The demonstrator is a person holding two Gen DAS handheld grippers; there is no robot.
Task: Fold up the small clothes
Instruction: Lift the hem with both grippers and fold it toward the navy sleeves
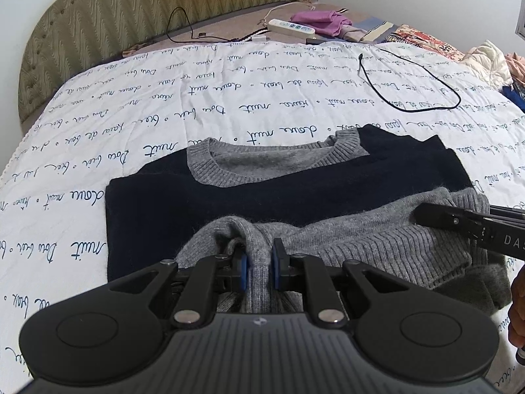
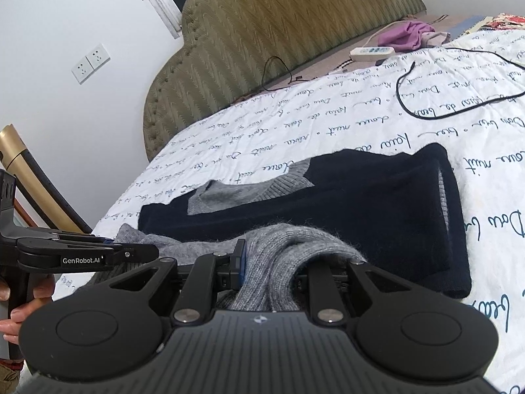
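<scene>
- Both grippers are clamped on the sweater's grey ribbed hem: the left gripper (image 1: 260, 262), blue pads nearly together, pinches a thin fold; the right gripper (image 2: 272, 262) bites a thicker, fuzzy bunch.
- The sweater (image 1: 295, 184), navy knit with a grey ribbed collar, lies flat on the near part of the bed, hem raised.
- Beneath it spreads a white quilt (image 1: 229, 98) printed with cursive script.
- A looped black cable (image 1: 410, 98) lies far right.
- At the far end stands a scalloped olive headboard (image 1: 131, 10) with zigzag texture.
</scene>
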